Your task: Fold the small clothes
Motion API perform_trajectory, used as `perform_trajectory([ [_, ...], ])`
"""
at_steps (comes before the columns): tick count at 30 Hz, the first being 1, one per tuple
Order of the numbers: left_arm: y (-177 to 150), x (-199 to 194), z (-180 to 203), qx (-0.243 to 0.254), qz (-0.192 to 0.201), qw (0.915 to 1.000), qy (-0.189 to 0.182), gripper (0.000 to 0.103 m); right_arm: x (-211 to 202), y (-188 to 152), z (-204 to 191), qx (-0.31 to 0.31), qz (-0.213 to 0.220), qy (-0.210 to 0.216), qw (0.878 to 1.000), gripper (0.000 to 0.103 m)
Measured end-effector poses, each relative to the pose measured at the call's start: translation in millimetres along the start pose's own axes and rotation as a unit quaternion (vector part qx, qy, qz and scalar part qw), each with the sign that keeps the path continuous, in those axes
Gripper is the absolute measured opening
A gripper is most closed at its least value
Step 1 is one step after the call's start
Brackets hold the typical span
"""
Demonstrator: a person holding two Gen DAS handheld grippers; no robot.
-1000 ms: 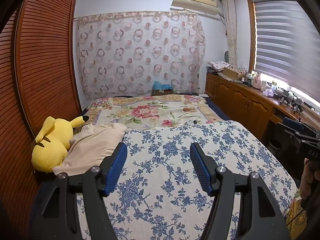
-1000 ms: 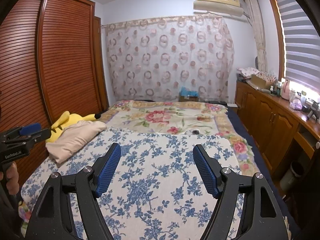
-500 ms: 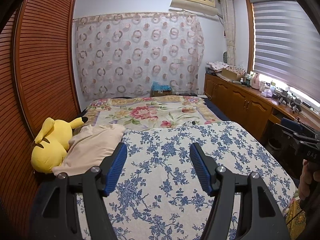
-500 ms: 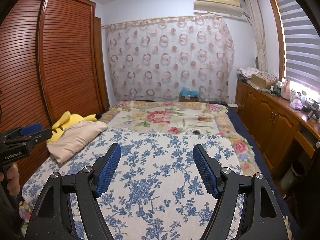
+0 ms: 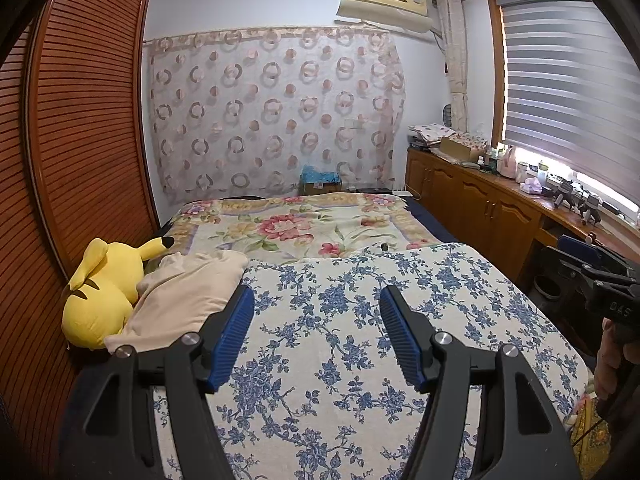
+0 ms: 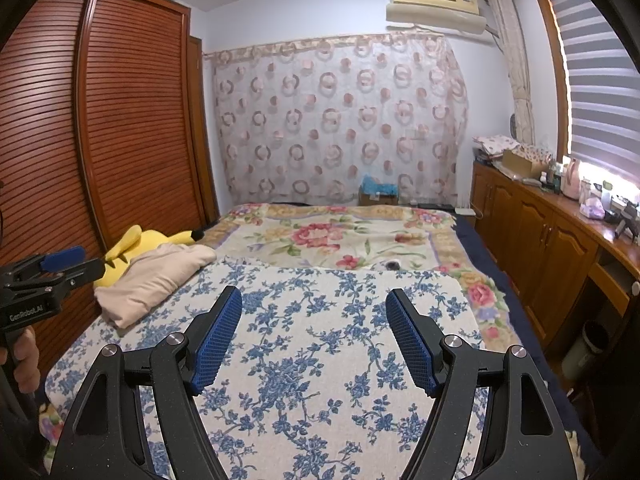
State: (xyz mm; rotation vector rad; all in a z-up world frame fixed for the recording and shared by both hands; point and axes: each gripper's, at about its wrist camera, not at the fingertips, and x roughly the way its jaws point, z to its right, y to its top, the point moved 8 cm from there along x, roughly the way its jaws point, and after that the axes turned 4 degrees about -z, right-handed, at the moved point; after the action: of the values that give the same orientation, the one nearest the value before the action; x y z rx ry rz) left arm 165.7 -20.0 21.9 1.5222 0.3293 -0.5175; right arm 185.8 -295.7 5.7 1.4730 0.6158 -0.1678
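Note:
A crumpled beige garment point(image 5: 182, 296) lies at the left edge of the bed on the blue-flowered cover point(image 5: 360, 320), leaning on a yellow plush toy point(image 5: 100, 292). It also shows in the right wrist view point(image 6: 154, 276). My left gripper point(image 5: 316, 300) is open and empty, held above the cover, with the garment just left of its left finger. My right gripper point(image 6: 314, 300) is open and empty above the cover's middle, the garment well to its left. Each gripper shows at the edge of the other's view: the right one point(image 5: 600, 276), the left one point(image 6: 48, 276).
A red-flowered blanket point(image 6: 340, 236) covers the far half of the bed. A slatted wooden wardrobe point(image 6: 120, 120) runs along the left side. Wooden cabinets point(image 6: 540, 240) with clutter on top line the right wall under the window. A bin point(image 6: 584, 348) stands by the cabinets.
Both views have shifted only slightly; the left view has tipped up a little. Both grippers stay open and empty, and the garment has not moved.

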Motion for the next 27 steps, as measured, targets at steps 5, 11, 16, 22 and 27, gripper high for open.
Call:
perform_trajectory([
  [5, 1.5, -3.1, 4.4, 0.001, 0.002, 1.0, 0.0, 0.065, -0.3, -0.9, 0.5, 0.001, 0.0, 0.001, 1.0, 0.076],
  [11, 1.0, -3.1, 4.3, 0.001, 0.002, 1.0, 0.0, 0.065, 0.0, -1.1, 1.1, -0.001, 0.0, 0.0, 1.0, 0.076],
  [16, 1.1, -3.4, 4.5, 0.001, 0.002, 1.0, 0.0, 0.065, 0.5, -1.0, 1.2, 0.0, 0.001, 0.001, 1.0, 0.076],
  [22, 1.4, -3.5, 5.1, 0.001, 0.002, 1.0, -0.001, 0.065, 0.8, -1.4, 1.4, 0.0, 0.001, 0.001, 1.0, 0.076],
  [27, 0.3, -3.0, 4.2, 0.001, 0.002, 1.0, -0.001, 0.065, 0.9, -1.7, 1.4, 0.001, 0.001, 0.001, 1.0, 0.076],
])
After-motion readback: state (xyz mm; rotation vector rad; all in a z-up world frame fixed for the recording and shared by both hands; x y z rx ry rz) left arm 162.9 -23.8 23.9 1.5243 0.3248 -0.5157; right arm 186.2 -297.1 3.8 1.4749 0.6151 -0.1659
